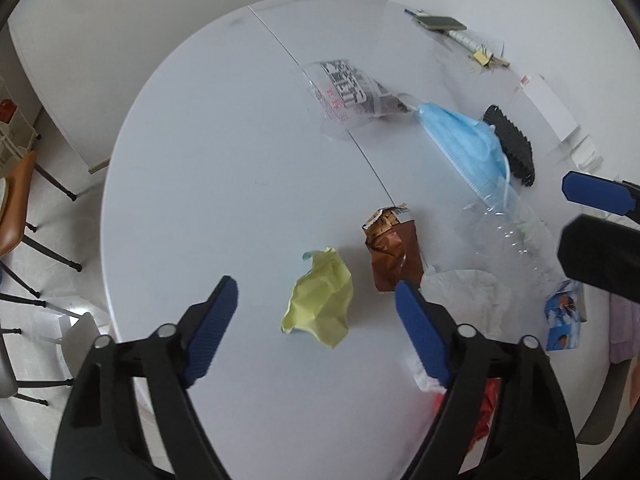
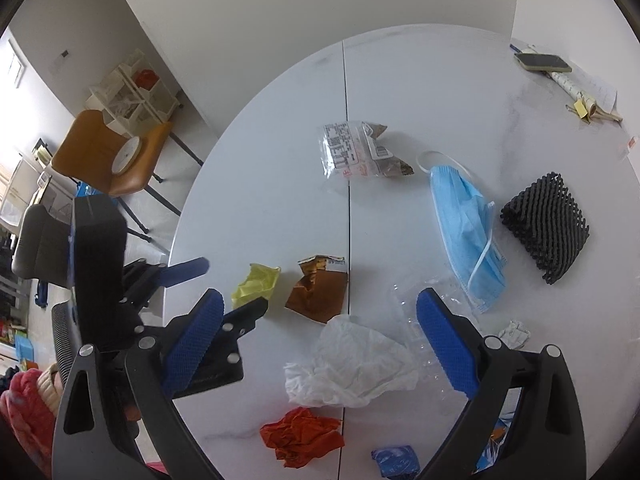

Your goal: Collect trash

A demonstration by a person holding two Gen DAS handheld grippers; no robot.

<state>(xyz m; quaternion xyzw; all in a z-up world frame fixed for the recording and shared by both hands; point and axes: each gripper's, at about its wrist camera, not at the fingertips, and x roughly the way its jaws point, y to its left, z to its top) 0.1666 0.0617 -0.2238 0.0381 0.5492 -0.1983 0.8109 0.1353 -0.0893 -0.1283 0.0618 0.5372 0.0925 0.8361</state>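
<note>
Trash lies scattered on the near table [image 1: 208, 152]; the yellow wad [image 1: 320, 300] sits between the left gripper [image 1: 316, 312]'s spread jaws, seemingly lined up for pinching. The right gripper [image 2: 320, 336] hangs spread above the tissue [image 2: 352, 368].

Print on the clear plastic bag [image 2: 352, 152] is too blurred to read
</note>
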